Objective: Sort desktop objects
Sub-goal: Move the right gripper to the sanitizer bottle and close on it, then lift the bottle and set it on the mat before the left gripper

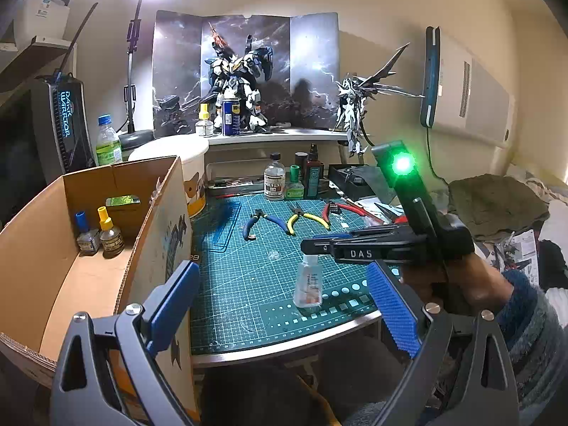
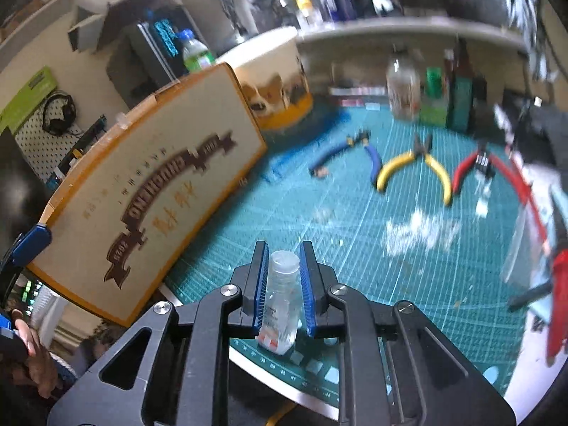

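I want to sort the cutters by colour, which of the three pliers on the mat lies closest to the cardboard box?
The blue-handled pliers. They lie leftmost on the cutting mat, beside the cardboard box; the yellow-handled pliers and red-handled pliers lie farther right.

right gripper (image 1: 312, 246) body: "DAS" in pale letters, easy to read
black speaker (image 1: 67, 120) by the wall: "DARK WARRIOR" glowing blue, running down its front
glass bottle (image 1: 274, 177) at the back of the mat: label says "SOLVENT", smaller print too tiny to make out
cardboard box (image 2: 149, 191) side: brown banner with lettering plus some orange characters, seen tilted and blurry, can't really read it
small clear bottle (image 2: 280, 305): red and white label, text unreadable
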`<action>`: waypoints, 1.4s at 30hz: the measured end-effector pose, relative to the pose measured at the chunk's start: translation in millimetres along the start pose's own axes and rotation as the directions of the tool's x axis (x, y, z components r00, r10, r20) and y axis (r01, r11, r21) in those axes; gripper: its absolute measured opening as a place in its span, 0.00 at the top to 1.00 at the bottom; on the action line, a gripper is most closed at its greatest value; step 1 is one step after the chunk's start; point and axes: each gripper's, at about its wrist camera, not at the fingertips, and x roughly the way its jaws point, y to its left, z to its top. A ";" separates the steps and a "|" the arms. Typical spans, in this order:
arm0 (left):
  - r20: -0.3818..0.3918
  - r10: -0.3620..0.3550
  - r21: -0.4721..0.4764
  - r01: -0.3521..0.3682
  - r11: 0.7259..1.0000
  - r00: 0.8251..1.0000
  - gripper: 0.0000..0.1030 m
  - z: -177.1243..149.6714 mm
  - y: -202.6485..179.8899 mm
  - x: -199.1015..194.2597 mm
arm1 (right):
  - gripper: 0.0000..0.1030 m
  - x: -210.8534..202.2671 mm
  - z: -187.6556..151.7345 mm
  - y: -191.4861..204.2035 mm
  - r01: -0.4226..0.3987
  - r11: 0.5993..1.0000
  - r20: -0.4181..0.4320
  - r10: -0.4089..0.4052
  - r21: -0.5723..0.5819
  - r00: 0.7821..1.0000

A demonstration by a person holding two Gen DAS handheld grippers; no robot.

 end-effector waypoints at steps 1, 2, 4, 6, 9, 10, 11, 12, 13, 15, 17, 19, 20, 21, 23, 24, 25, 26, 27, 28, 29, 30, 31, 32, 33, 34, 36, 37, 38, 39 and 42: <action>-0.001 0.001 0.001 -0.001 1.000 1.000 0.07 0.1 -0.2 0.1 | 0.84 -1.8 -0.4 4.3 0.011 1.000 0.018 -0.011 -0.017 1.000; -0.001 0.001 0.000 -0.001 1.000 1.000 0.07 0.1 -0.2 -0.2 | 0.85 -3.7 -0.7 8.7 0.022 0.999 0.036 -0.021 -0.033 0.999; -0.001 0.000 -0.002 0.000 1.000 1.000 0.07 0.3 -0.4 -0.5 | 0.85 -5.6 -2.5 17.4 0.030 0.997 0.064 -0.025 -0.068 0.998; -0.002 0.001 -0.003 -0.001 1.000 1.000 0.07 0.4 -0.2 -0.4 | 0.85 -8.8 -6.4 27.5 0.030 0.994 0.091 -0.020 -0.108 0.996; -0.006 0.004 0.000 -0.004 1.000 1.000 0.07 0.3 -0.6 -0.2 | 0.85 -6.9 -11.4 36.8 0.036 0.990 0.086 -0.024 -0.137 0.996; -0.007 0.005 0.002 -0.005 1.000 1.000 0.07 0.2 -0.7 -0.1 | 0.85 -7.9 -13.7 39.1 0.040 0.988 0.090 -0.026 -0.148 0.996; -0.008 0.006 0.003 -0.006 1.000 1.000 0.07 0.2 -0.8 0.0 | 0.85 -8.4 -14.9 40.5 0.042 0.987 0.094 -0.028 -0.156 0.995; -0.009 0.006 0.003 -0.006 1.000 1.000 0.07 0.2 -0.8 0.0 | 0.85 -7.8 -15.0 41.5 0.045 0.986 0.096 -0.030 -0.162 0.995; -0.009 0.003 0.000 -0.003 1.000 1.000 0.07 0.2 -0.2 -0.4 | 0.85 -7.2 -15.2 42.5 0.048 0.985 0.098 -0.032 -0.168 0.995; -0.009 -0.002 -0.006 0.002 1.000 1.000 0.07 0.5 0.5 -1.1 | 0.85 -7.9 -14.3 43.2 0.058 0.982 0.094 -0.041 -0.182 0.995; -0.006 -0.002 -0.014 0.002 1.000 1.000 0.07 1.0 1.3 -2.0 | 0.85 -10.1 -12.3 43.2 0.073 0.978 0.092 -0.056 -0.196 0.994; -0.005 -0.002 -0.016 0.002 1.000 1.000 0.07 1.0 1.7 -1.9 | 0.85 -14.3 -9.8 43.0 0.082 0.975 0.091 -0.064 -0.207 0.994; -0.005 0.001 -0.015 -0.001 1.000 1.000 0.07 0.8 1.5 -1.7 | 0.85 -15.1 -9.3 42.8 0.086 0.974 0.088 -0.069 -0.210 0.994; -0.006 0.003 -0.014 -0.003 1.000 1.000 0.07 0.7 1.2 -1.4 | 0.85 -15.3 -9.3 42.6 0.091 0.973 0.084 -0.075 -0.212 0.994; -0.008 0.008 -0.010 -0.008 1.000 1.000 0.07 0.7 0.6 -0.6 | 0.85 -14.8 -10.0 42.2 0.098 0.972 0.075 -0.084 -0.215 0.994; -0.008 0.008 -0.009 -0.008 1.000 1.000 0.07 0.6 0.5 -0.5 | 0.85 -13.2 -11.5 42.1 0.098 0.971 0.069 -0.085 -0.217 0.994; -0.008 0.009 -0.008 -0.009 1.000 1.000 0.07 0.5 0.4 -0.4 | 0.85 -11.7 -13.0 41.9 0.099 0.971 0.064 -0.087 -0.218 0.994; -0.009 0.009 -0.009 -0.009 1.000 1.000 0.07 0.6 0.5 -0.4 | 0.85 -10.7 -13.9 42.2 0.097 0.971 0.062 -0.085 -0.219 0.994; -0.009 0.009 -0.009 -0.009 1.000 1.000 0.07 0.7 0.5 -0.5 | 0.84 -10.1 -14.3 42.8 0.093 0.971 0.063 -0.081 -0.221 0.995; -0.009 0.009 -0.010 -0.010 1.000 1.000 0.07 0.7 0.6 -0.5 | 0.84 -9.6 -14.7 43.3 0.089 0.971 0.064 -0.077 -0.223 0.995; -0.010 0.010 -0.010 -0.010 1.000 1.000 0.07 0.8 0.6 -0.6 | 0.84 -9.0 -15.1 43.9 0.086 0.971 0.066 -0.073 -0.225 0.995; -0.011 0.010 -0.009 -0.010 1.000 1.000 0.07 0.9 0.5 -0.7 | 0.84 -8.5 -15.5 44.5 0.082 0.970 0.067 -0.069 -0.227 0.995; -0.012 0.011 -0.008 -0.011 1.000 1.000 0.07 0.9 0.3 -0.7 | 0.84 -7.9 -15.9 45.0 0.078 0.970 0.068 -0.065 -0.229 0.996; -0.012 0.011 -0.007 -0.011 1.000 1.000 0.07 0.9 -0.1 -0.8 | 0.82 -7.9 -16.0 45.0 0.074 0.970 0.070 -0.059 -0.230 0.996; -0.013 0.012 -0.005 -0.012 1.000 1.000 0.07 0.8 -0.4 -0.8 | 0.78 -8.2 -15.9 44.4 0.068 0.971 0.073 -0.052 -0.231 0.996; -0.012 0.012 -0.005 -0.012 1.000 1.000 0.07 0.4 -0.6 -1.0 | 0.76 -8.9 -15.9 43.7 0.059 0.971 0.076 -0.042 -0.230 0.996; -0.012 0.013 -0.003 -0.013 1.000 1.000 0.07 0.4 -0.9 -1.0 | 0.67 -13.5 -16.1 40.5 0.034 0.973 0.090 -0.013 -0.229 0.996; -0.013 0.012 -0.003 -0.012 1.000 1.000 0.07 0.4 -1.2 -1.2 | 0.64 -16.8 -16.6 38.1 0.021 0.971 0.096 0.002 -0.238 0.995; -0.014 0.011 -0.002 -0.011 1.000 1.000 0.07 0.4 -1.4 -1.4 | 0.61 -19.8 -17.9 35.2 0.013 0.965 0.096 0.012 -0.262 0.995; -0.014 0.007 -0.002 -0.007 1.000 1.000 0.07 0.6 -1.2 -1.6 | 0.56 -22.6 -19.6 32.2 0.009 0.956 0.093 0.019 -0.292 0.995; -0.013 0.005 -0.002 -0.005 1.000 1.000 0.07 1.0 -1.0 -2.1 | 0.55 -19.5 -29.0 23.7 -0.036 0.896 0.027 0.053 -0.442 0.998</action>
